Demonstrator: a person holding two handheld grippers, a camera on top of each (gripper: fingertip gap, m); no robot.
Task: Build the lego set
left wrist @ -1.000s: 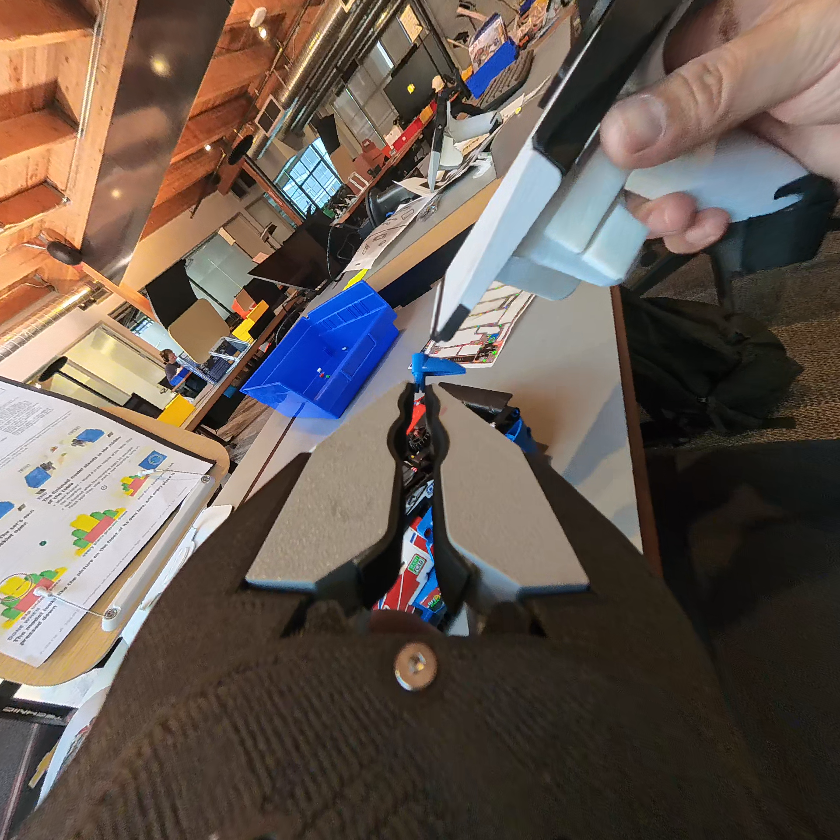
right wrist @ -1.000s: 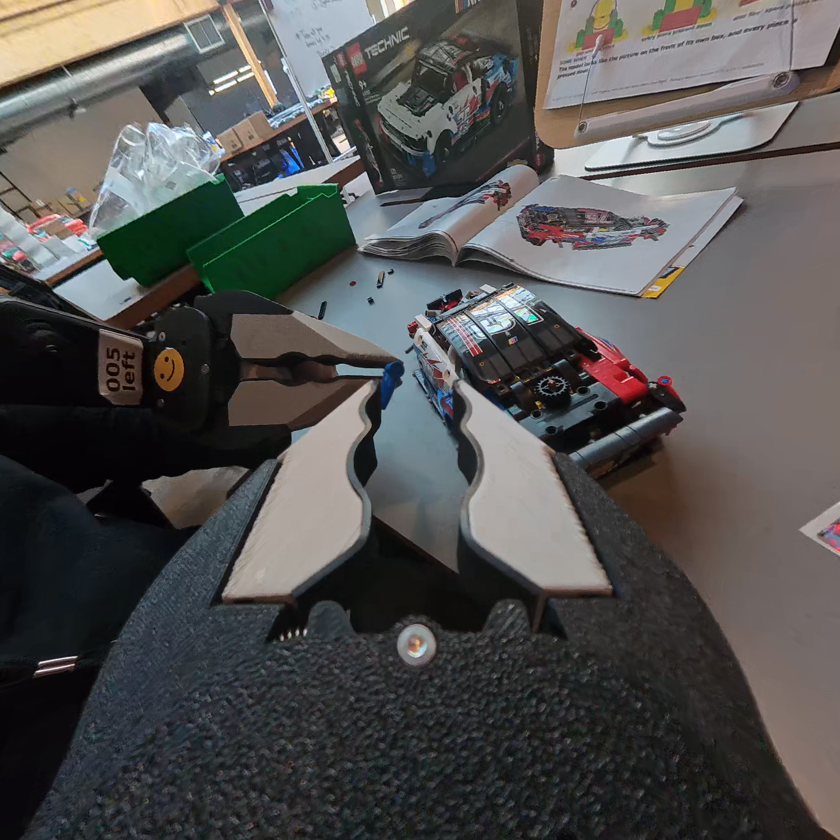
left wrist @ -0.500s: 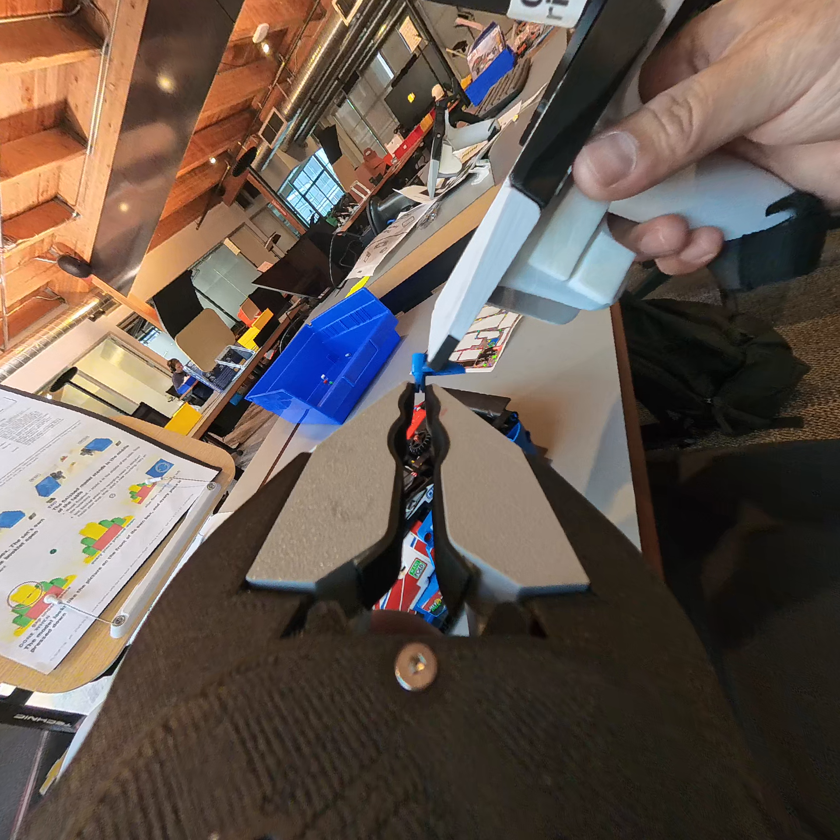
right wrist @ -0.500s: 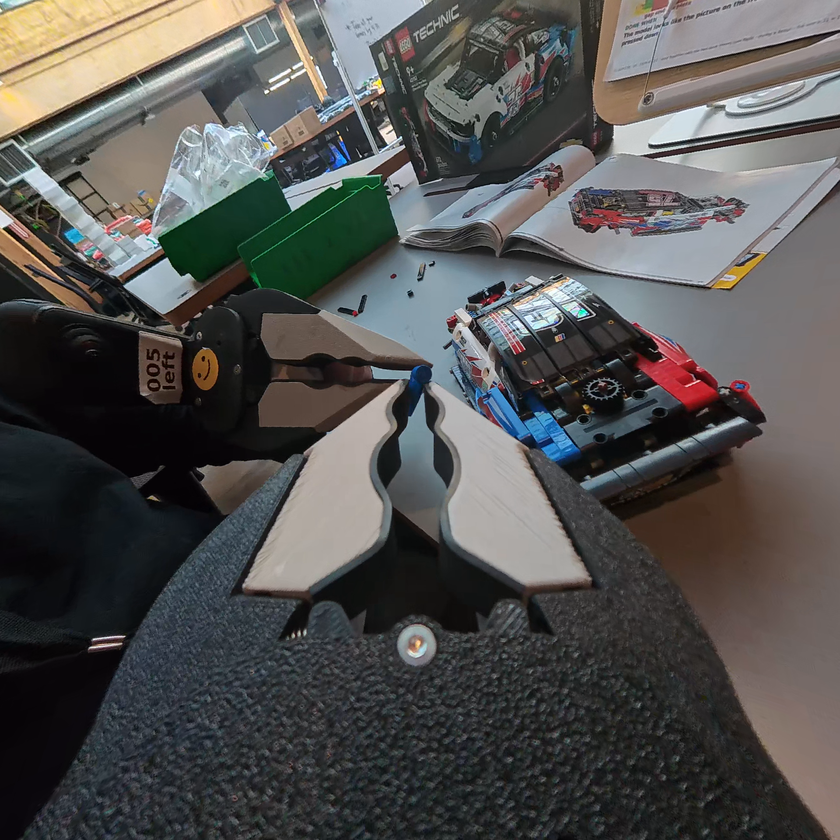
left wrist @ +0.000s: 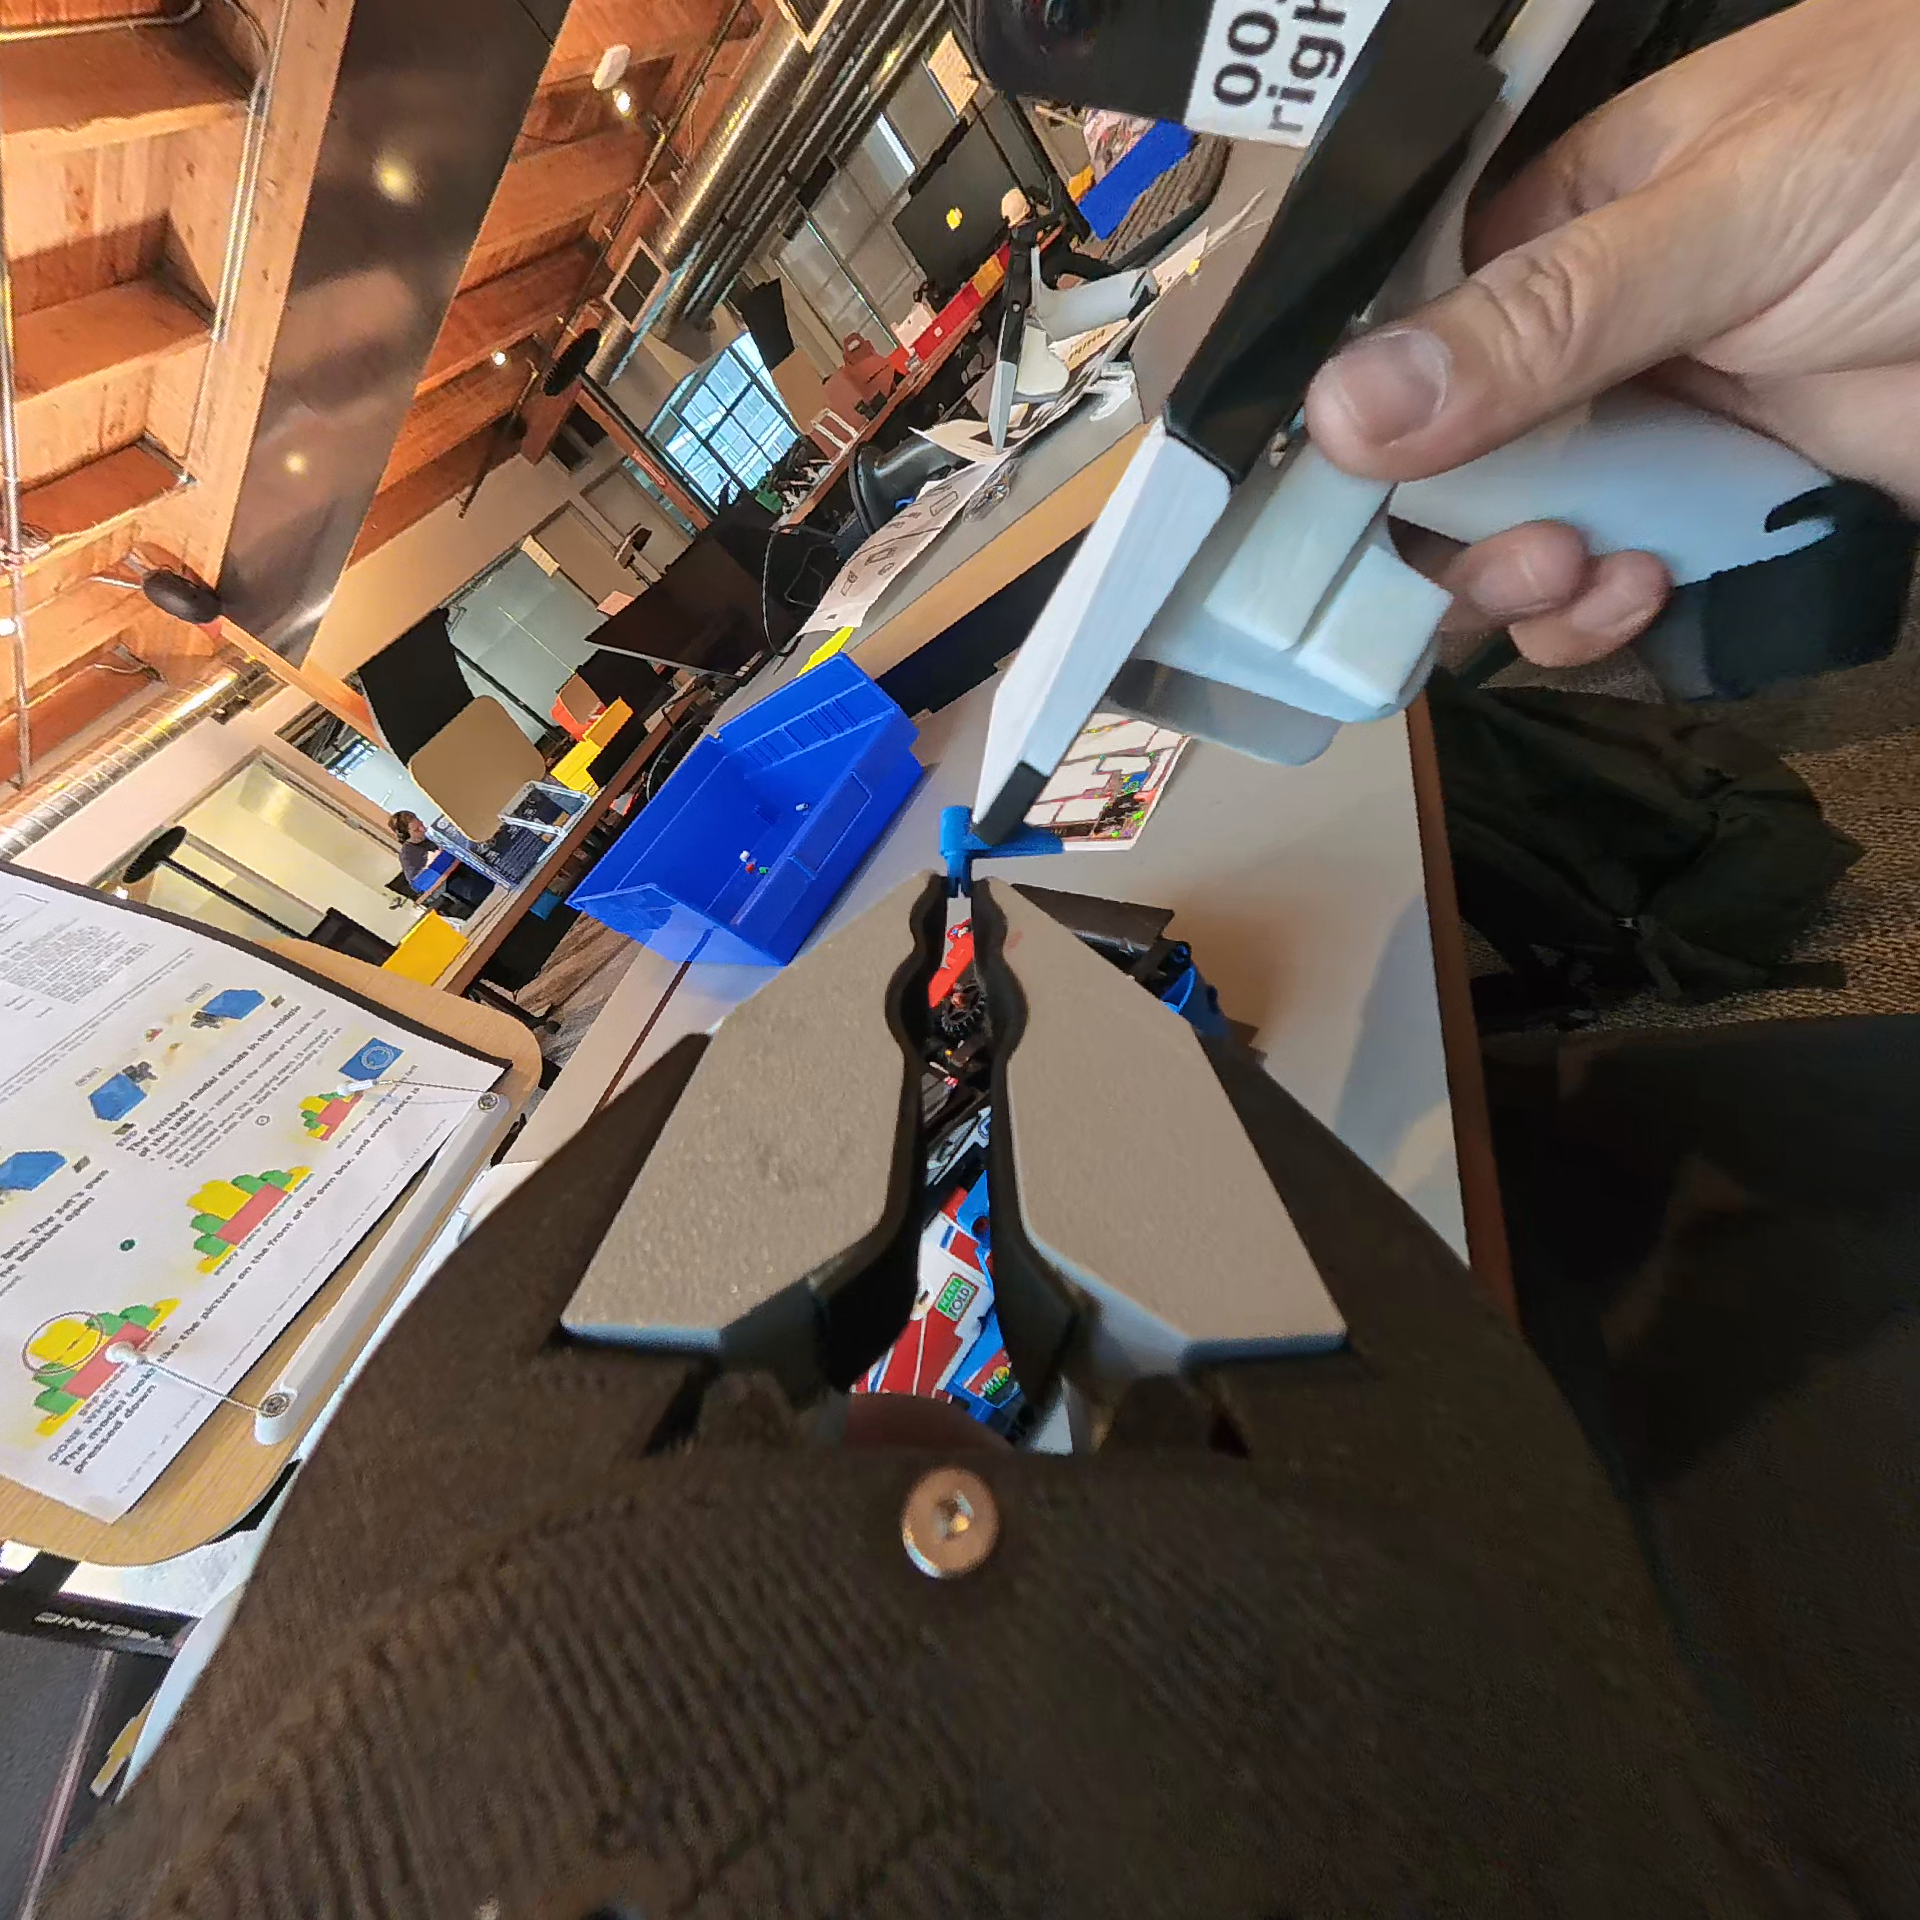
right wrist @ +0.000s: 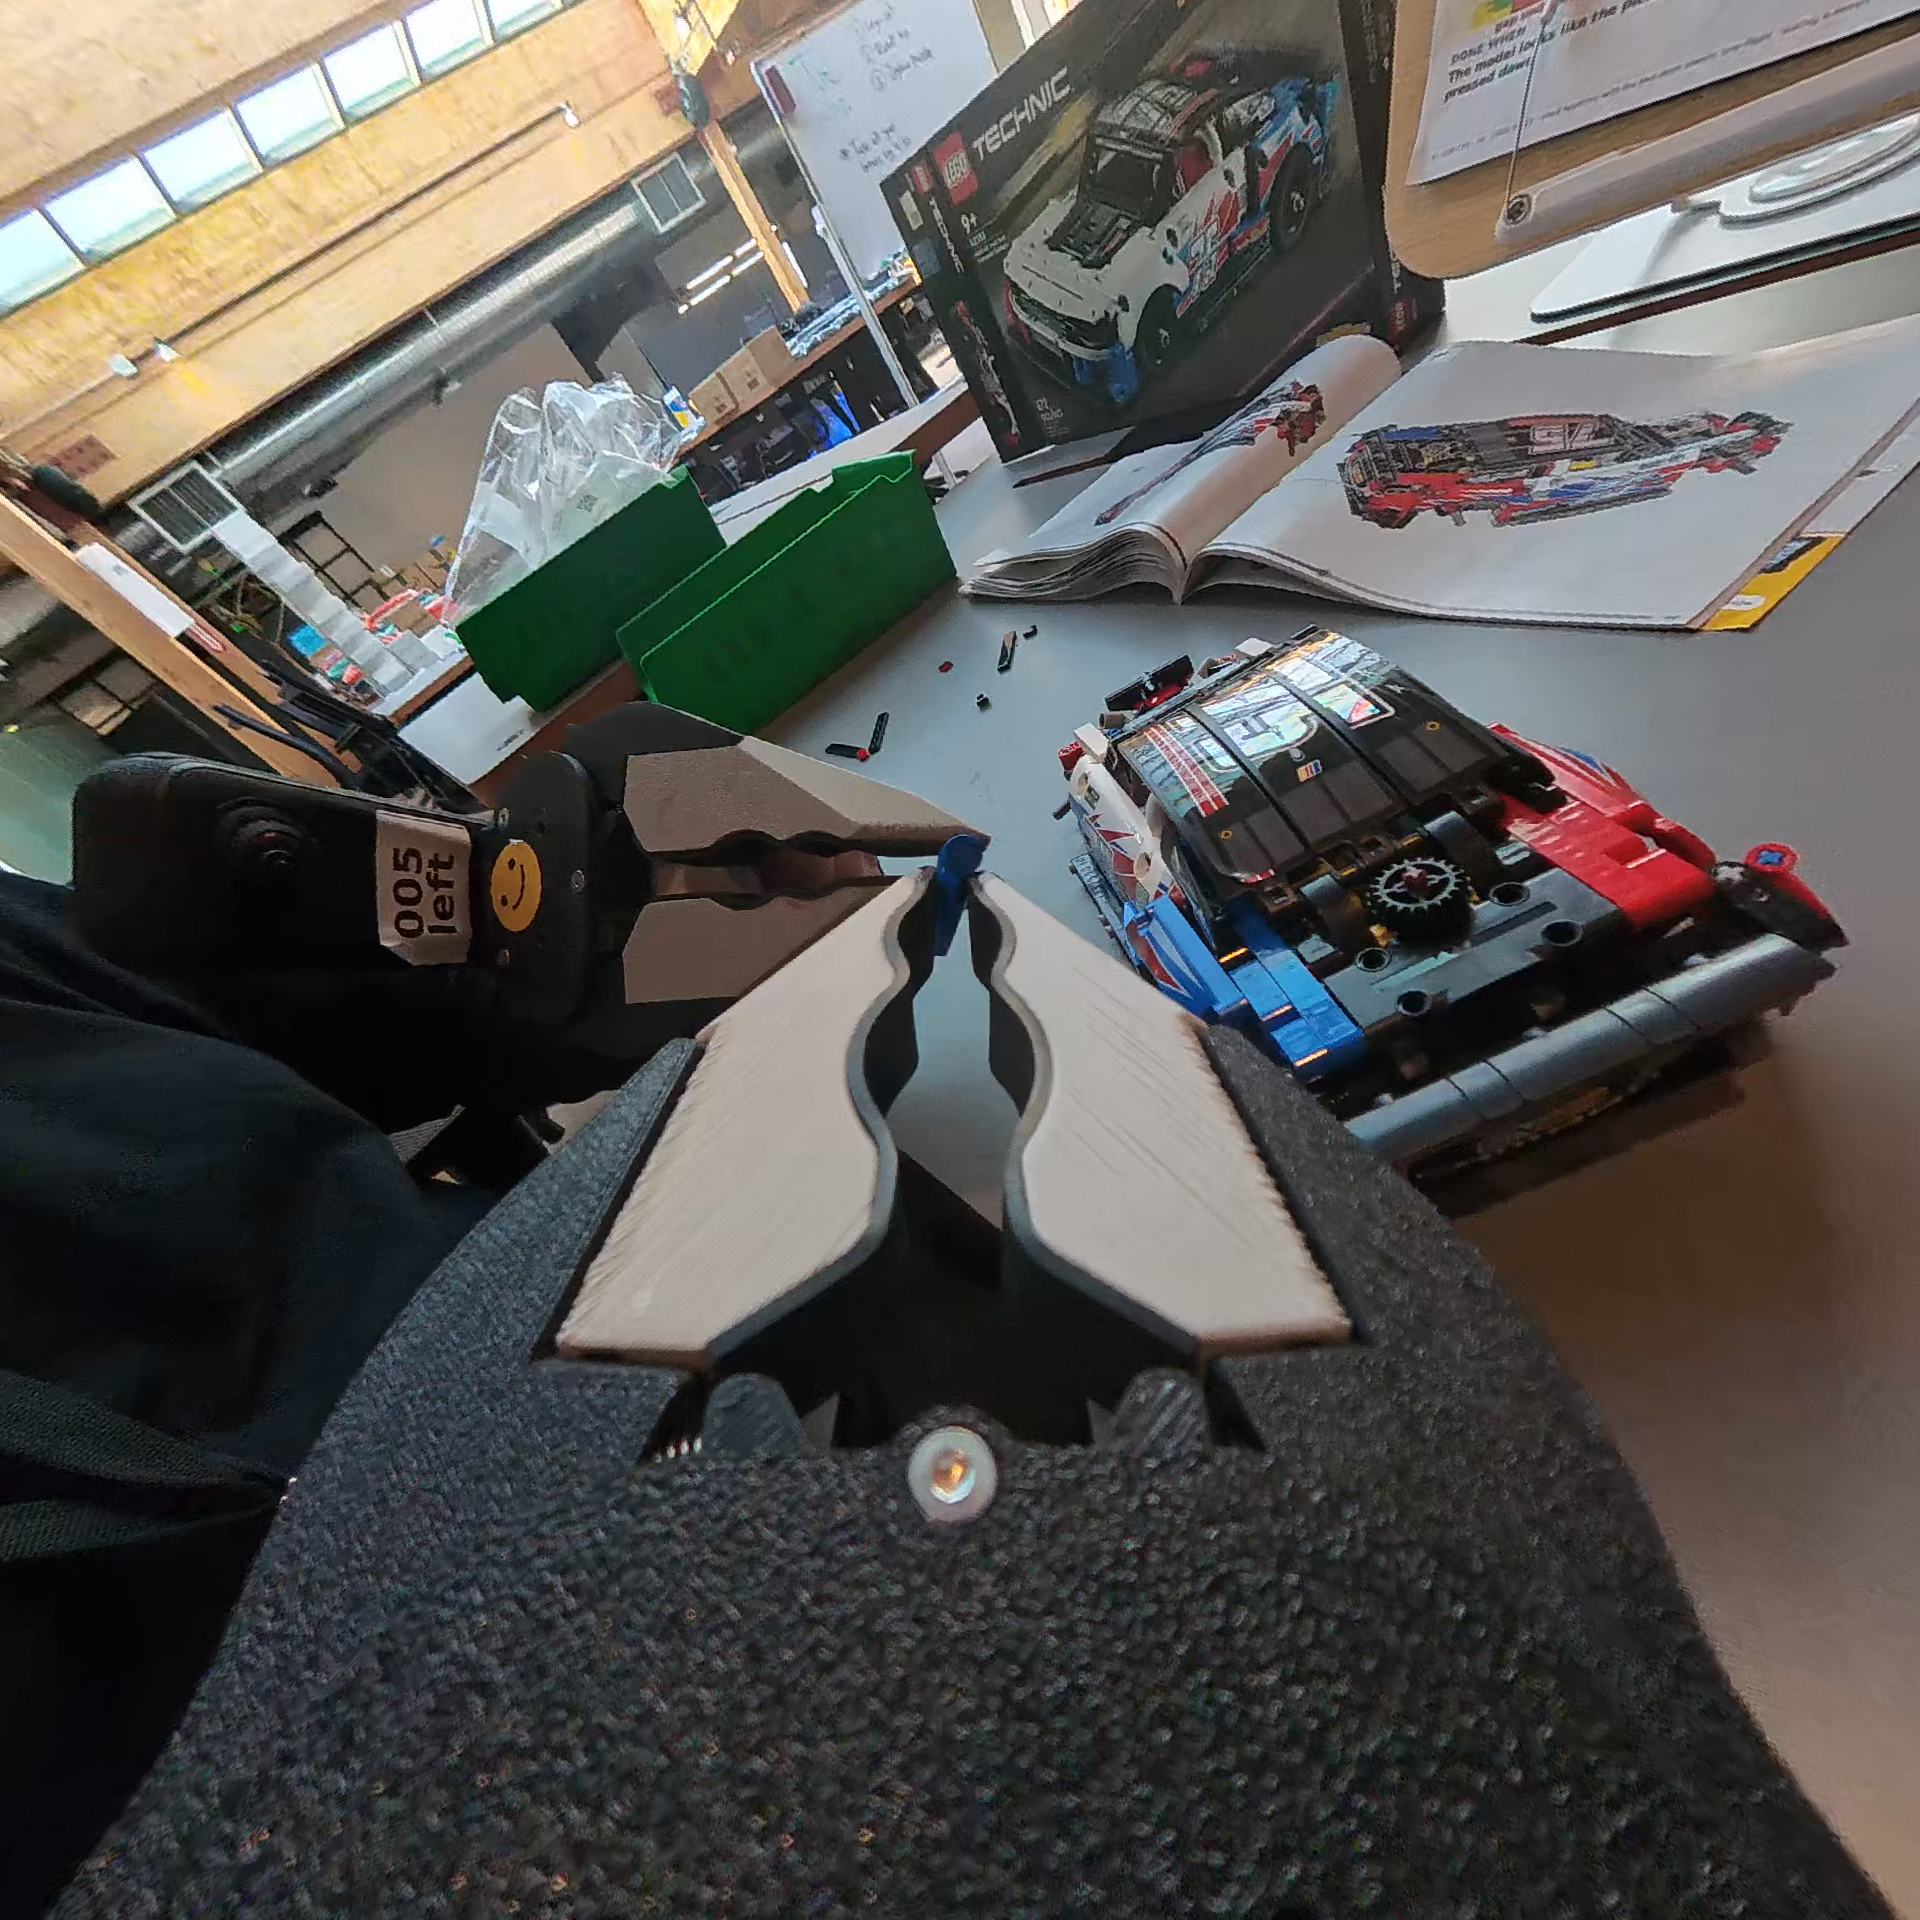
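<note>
Up close, both grippers meet on one small blue piece held in the air near the table's edge: the left gripper is pinched shut on it, and the right gripper has its tips nearly closed around it. The handover probably wants a firm right grip before the left lets go. Farther right sits the car, with the open booklet beyond.

Daylight from high windows floods the workshop, casting glare across the roof of the lego car, whose shadow falls dark on the table beneath it. Wide-angle distortion bends beams and edges; each near gripper body reads soft, and the ceiling lamps smear.
</note>
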